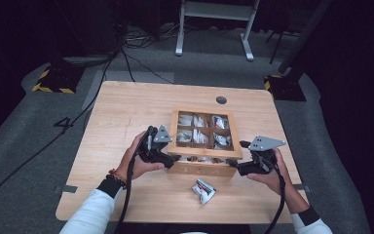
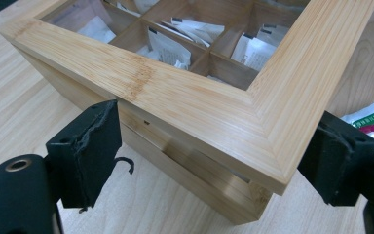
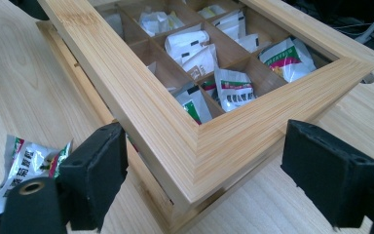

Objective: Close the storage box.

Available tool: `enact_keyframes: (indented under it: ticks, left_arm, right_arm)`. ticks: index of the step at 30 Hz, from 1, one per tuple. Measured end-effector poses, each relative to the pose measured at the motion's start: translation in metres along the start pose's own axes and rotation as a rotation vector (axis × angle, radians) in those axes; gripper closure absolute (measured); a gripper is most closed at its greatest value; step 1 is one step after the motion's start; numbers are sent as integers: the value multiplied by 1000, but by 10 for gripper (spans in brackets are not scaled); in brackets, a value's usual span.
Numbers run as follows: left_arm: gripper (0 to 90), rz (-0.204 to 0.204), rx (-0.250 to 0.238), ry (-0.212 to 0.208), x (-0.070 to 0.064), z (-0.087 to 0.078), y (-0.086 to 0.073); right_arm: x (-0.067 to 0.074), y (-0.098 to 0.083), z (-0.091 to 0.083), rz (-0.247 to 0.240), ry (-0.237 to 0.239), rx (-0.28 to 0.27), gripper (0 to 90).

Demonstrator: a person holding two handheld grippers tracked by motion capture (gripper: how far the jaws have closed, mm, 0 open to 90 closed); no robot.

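A dark room with grey carpet and trailing cables is surrounding a pale wooden worktop [image 1: 126, 107]. Near its front edge a bamboo box [image 1: 202, 168] with a windowed lid [image 2: 185, 92] is sitting, sachets showing in its compartments.

The box's near long side is running across between the two hands, so each gripper is facing one front corner. The left gripper [image 1: 168, 157] is standing at the left corner, the right gripper [image 1: 233, 163] at the right.

In both gripper views the jaws are spread, straddling the lid's mitred corner without pressing it; the lid is sitting slightly raised above the base. A loose sachet [image 1: 204, 190] is lying on the worktop in front of the box, nearer the right hand.
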State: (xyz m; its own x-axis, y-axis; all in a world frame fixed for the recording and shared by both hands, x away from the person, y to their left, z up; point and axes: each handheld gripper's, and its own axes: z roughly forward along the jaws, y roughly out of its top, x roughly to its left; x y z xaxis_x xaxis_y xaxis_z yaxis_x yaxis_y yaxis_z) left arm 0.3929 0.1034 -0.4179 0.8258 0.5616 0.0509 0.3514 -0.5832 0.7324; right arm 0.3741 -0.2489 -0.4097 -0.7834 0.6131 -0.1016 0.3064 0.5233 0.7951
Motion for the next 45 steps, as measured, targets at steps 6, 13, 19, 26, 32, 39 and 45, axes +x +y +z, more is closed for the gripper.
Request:
enact_keyframes:
  ticks: [6, 13, 19, 26, 32, 39, 45]
  left_arm:
    - [155, 8, 20, 0, -2, 3, -3]
    - [89, 19, 60, -9, -5, 11, -5]
    - [75, 23, 77, -23, -6, 14, -9]
    - [87, 35, 91, -14, -8, 15, -10]
    - [97, 19, 78, -20, -9, 16, -14]
    - [114, 12, 65, -16, -10, 16, -16]
    - [76, 59, 124, 25, -17, 24, -14]
  right_arm:
    - [1, -4, 2, -2, 4, 24, 180]
    - [0, -7, -1, 27, 47, -2, 252]
    - [0, -10, 4, 34, 56, 13, 260]
    - [-1, -12, 6, 40, 60, 26, 258]
    - [0, -14, 8, 38, 59, 33, 250]
    - [1, -16, 10, 41, 50, 41, 218]
    - [8, -14, 12, 20, 16, 41, 208]
